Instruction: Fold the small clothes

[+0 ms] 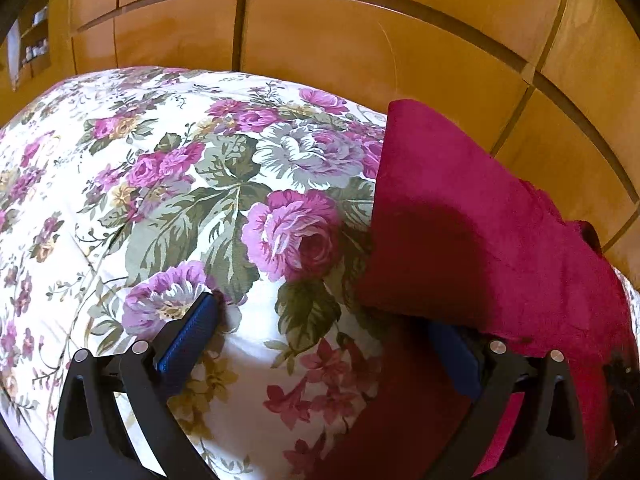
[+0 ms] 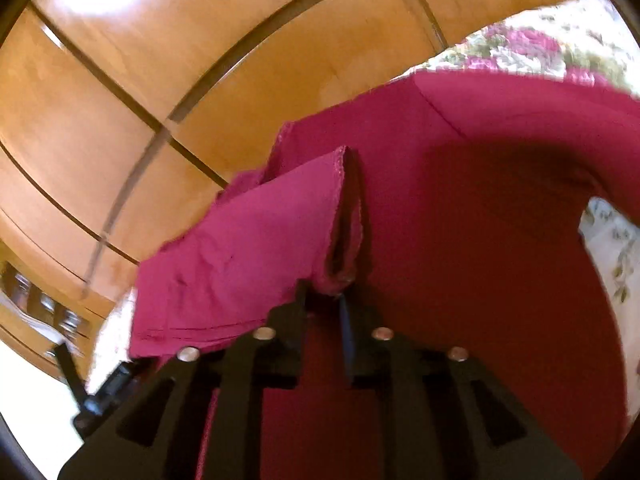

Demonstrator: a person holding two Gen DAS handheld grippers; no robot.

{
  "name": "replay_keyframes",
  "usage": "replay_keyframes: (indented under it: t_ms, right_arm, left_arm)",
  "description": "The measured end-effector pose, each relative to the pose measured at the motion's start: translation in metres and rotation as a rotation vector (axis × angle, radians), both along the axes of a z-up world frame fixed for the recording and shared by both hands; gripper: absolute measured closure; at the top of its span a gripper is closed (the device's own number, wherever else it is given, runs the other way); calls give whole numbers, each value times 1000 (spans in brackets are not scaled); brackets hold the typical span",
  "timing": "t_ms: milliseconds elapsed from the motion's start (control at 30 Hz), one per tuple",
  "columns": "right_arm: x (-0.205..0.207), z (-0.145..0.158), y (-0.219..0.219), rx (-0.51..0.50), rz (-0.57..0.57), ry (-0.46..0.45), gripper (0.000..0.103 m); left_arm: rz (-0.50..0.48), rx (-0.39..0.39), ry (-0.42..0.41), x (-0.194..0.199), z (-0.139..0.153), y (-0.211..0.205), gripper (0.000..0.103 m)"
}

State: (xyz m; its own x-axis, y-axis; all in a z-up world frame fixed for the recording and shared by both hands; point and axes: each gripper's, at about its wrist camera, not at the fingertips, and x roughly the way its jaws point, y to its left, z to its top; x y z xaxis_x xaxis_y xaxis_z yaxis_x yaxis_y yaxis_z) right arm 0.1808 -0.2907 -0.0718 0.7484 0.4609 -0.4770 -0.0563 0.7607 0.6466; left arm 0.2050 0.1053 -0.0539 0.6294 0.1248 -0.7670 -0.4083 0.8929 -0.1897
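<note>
Open floral bedspread (image 1: 168,184) from 9 to 12 o'clock ahead of the left gripper (image 1: 320,332); free passage there. Blocked at 2 o'clock by the red garment (image 1: 472,232), draped over one finger. Wooden wardrobe (image 1: 360,40) closing off 12 o'clock beyond the bed. Raised red fold (image 2: 256,240) just before the right gripper (image 2: 324,300).

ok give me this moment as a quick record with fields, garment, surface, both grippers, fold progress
garment: dark red cloth, small, partly folded, a loose flap raised toward the right gripper
surface: floral bedspread, wooden panelled wall behind
left gripper: open wide over the bedspread, its right-hand finger under the cloth's edge, nothing pinched
right gripper: jaws narrowly apart, a hemmed fold of the cloth at its tips; whether the pads press on it cannot be told
fold progress: under way, cloth not yet flat or squared
</note>
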Motion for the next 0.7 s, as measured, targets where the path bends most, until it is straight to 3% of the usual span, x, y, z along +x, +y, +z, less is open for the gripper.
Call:
replay_keyframes:
  t_ms: [67, 133, 267, 367, 467, 567, 700]
  right_arm:
    - [-13, 11, -3, -18, -48, -47, 14]
    - [-29, 21, -10, -93, -138, -62, 13]
    - [-55, 22, -48, -57, -284, -33, 11]
    - [-80, 10, -94, 28, -450, 43, 11]
    - [-110, -12, -138, 179, -621, 133, 11]
    - [-134, -20, -164, 307, -678, 103, 11]
    - [-172, -22, -188, 477, -768, 25, 7]
  left_arm:
    - [10, -15, -16, -4, 1, 4, 3]
    - [34, -38, -33, -10, 2, 10, 3]
    - [43, -65, -59, -16, 3, 16, 3]
    - [66, -62, -79, -26, 6, 17, 3]
    - [95, -39, -94, -41, 11, 15, 3]
    - [85, -15, -116, -58, 16, 6, 3]
    - [-17, 21, -193, -72, 26, -15, 3]
